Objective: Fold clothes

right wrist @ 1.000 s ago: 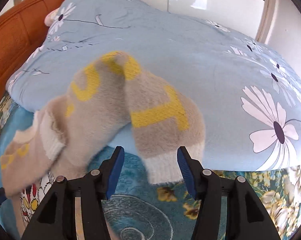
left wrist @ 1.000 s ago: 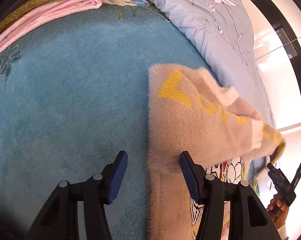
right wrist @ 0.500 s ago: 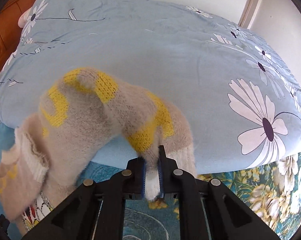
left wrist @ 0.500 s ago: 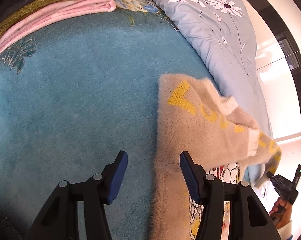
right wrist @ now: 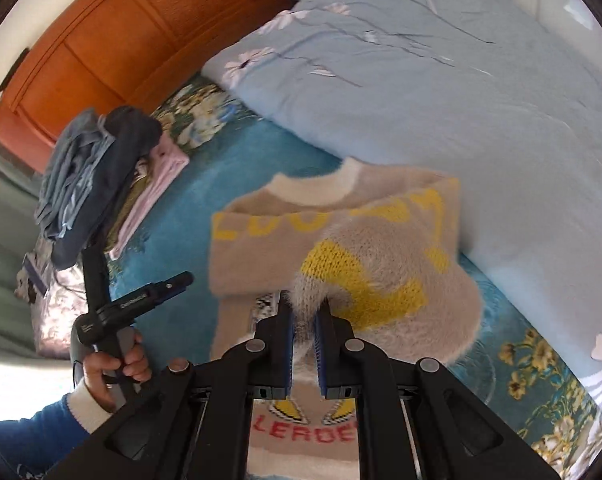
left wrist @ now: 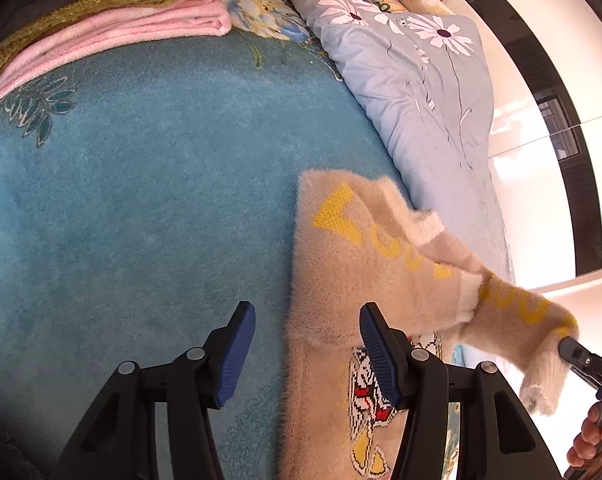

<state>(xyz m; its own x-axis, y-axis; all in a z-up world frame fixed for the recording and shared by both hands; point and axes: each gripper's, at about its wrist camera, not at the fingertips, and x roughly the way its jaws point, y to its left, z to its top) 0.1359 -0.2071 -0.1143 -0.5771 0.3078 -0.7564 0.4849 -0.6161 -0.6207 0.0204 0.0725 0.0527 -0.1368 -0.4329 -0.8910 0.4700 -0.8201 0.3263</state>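
A fuzzy beige sweater (left wrist: 341, 280) with yellow letters lies on the blue carpet-like blanket (left wrist: 141, 220); it also shows in the right wrist view (right wrist: 261, 256). My left gripper (left wrist: 305, 352) is open, its right finger over the sweater's left edge, low over the body. My right gripper (right wrist: 303, 320) is shut on the sweater's right sleeve (right wrist: 381, 280) near the cream cuff and holds it over the sweater's body. The right gripper also shows in the left wrist view (left wrist: 573, 350) at the far right, with the sleeve (left wrist: 521, 320) hanging from it.
A light blue flowered quilt (right wrist: 441, 80) lies along the sweater's far side. A pile of folded clothes, pink (left wrist: 113, 32) and dark blue (right wrist: 101, 184), sits at the blanket's far corner. An orange wooden headboard (right wrist: 121, 48) stands behind.
My right gripper closed on the sleeve cuff and carried it left, over the sweater's body. The left gripper stayed open and drew back slightly.
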